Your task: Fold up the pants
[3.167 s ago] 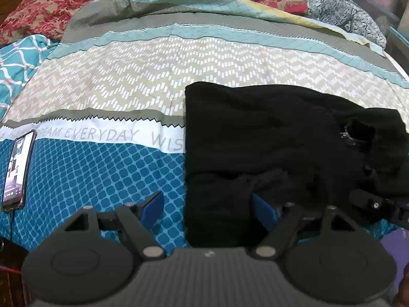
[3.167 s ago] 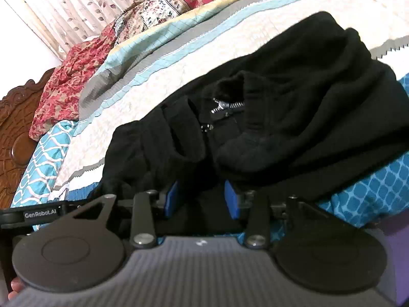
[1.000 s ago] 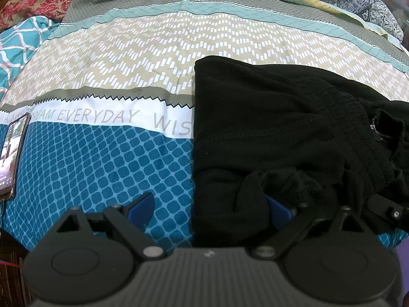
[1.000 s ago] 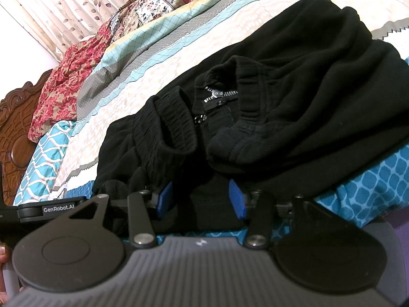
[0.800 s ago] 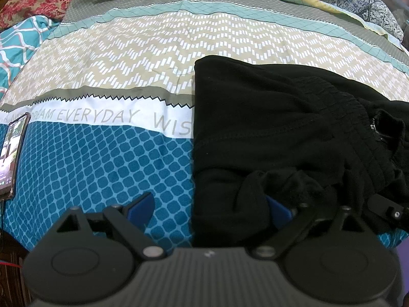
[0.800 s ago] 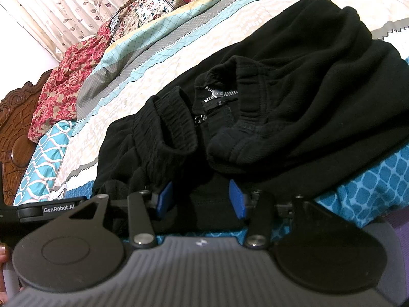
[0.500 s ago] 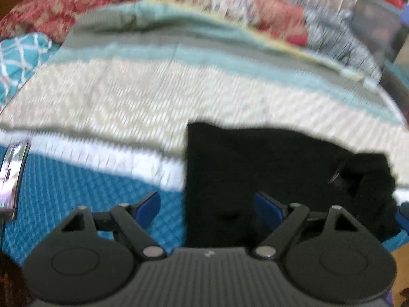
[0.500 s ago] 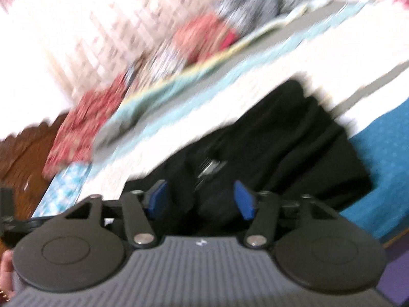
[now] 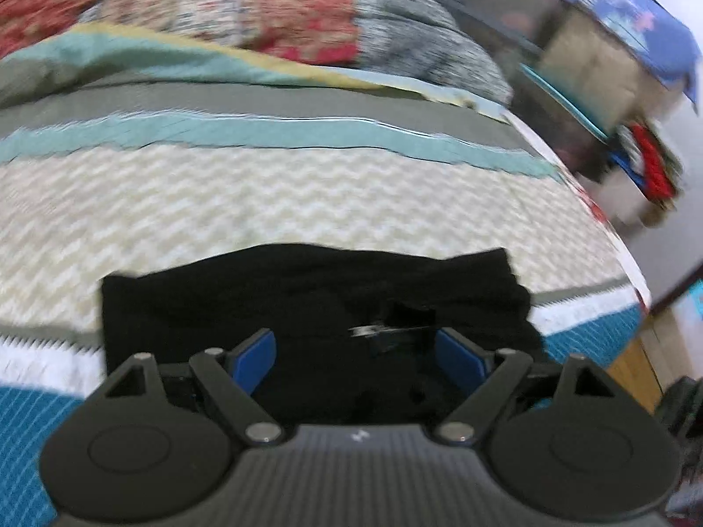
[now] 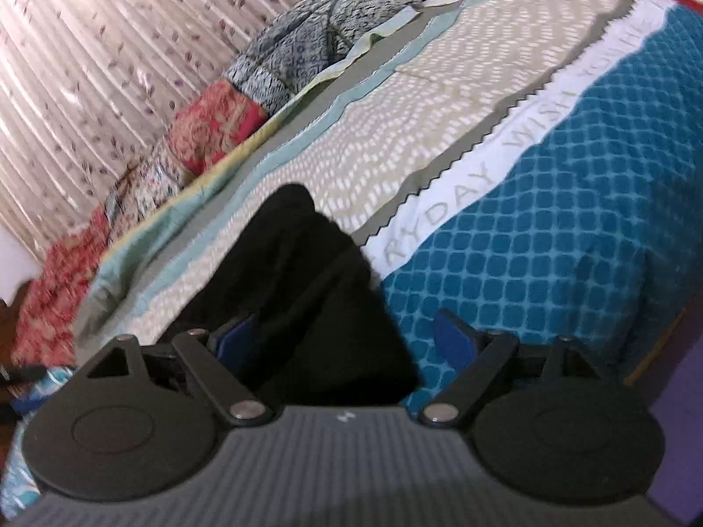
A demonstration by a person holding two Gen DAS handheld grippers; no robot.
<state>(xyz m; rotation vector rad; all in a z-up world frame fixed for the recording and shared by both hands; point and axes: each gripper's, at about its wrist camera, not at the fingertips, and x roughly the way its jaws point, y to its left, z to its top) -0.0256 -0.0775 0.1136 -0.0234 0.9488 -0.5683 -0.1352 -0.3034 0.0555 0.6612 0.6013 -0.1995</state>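
Note:
The black pants (image 9: 307,298) lie folded in a compact rectangle on the patterned bedspread (image 9: 219,202), with a metal zipper (image 9: 364,330) showing near their right end. My left gripper (image 9: 358,353) hovers over their near edge, open wide, with nothing pinched. In the right wrist view the pants (image 10: 307,285) run away to the left. My right gripper (image 10: 345,340) is over their near right corner and its jaws are closing. Black cloth shows in the left half of the gap, but the pads do not press on it.
Red floral and grey quilts (image 9: 285,22) are piled along the far side of the bed. A shelf with boxes (image 9: 615,66) stands beyond the bed's right edge (image 9: 632,272). A patterned curtain (image 10: 88,66) hangs behind the bed. Teal bedspread (image 10: 549,219) lies right of the pants.
Both grippers have let go of the cloth and pulled back and upward. The pants look smaller and farther off. Both views have swung to the right, and the right jaws stand wider.

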